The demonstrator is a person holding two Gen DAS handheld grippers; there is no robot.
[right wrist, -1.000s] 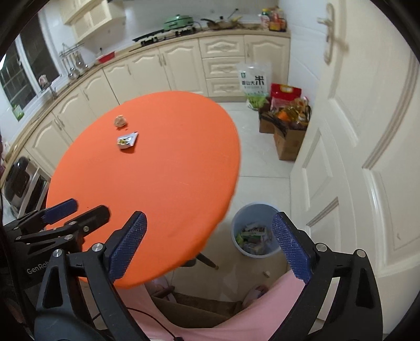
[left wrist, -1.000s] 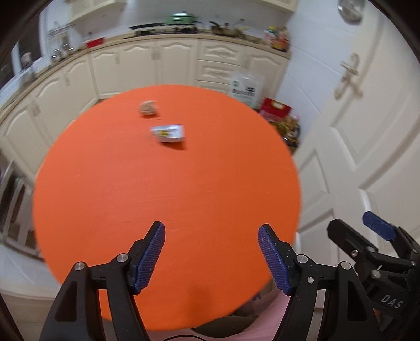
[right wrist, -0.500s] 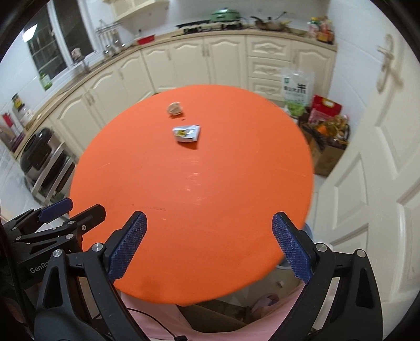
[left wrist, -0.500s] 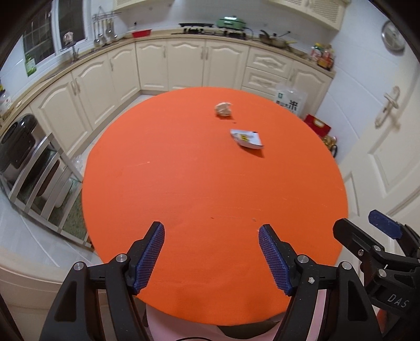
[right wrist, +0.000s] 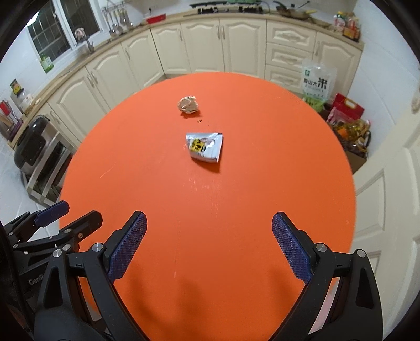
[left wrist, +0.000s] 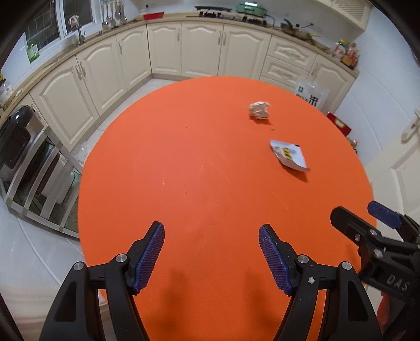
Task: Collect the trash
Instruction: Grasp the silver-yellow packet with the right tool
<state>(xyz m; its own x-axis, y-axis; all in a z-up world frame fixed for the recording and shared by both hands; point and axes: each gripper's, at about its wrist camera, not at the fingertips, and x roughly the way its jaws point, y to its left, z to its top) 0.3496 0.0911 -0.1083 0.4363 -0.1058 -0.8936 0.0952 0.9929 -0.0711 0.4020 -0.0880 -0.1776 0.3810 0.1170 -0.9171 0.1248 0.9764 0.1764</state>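
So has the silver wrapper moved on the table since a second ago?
No. The silver wrapper still lies just nearer than the crumpled paper ball on the orange table; only the cameras swung.

A round orange table [right wrist: 236,209] fills the middle of a small kitchen. Behind the table, cream cabinets [right wrist: 199,47] curve along the wall under a pale worktop, where a stove [left wrist: 214,9] and a green pot [left wrist: 250,6] sit. To the table's left, a dark window [right wrist: 63,28] hangs above utensils [right wrist: 116,22] on a rail, and a metal rack [left wrist: 34,168] stands on the light tiled floor. To the table's right, a white panelled door [right wrist: 388,183] stands near a rice bag [right wrist: 316,84] and a red box [right wrist: 347,107].
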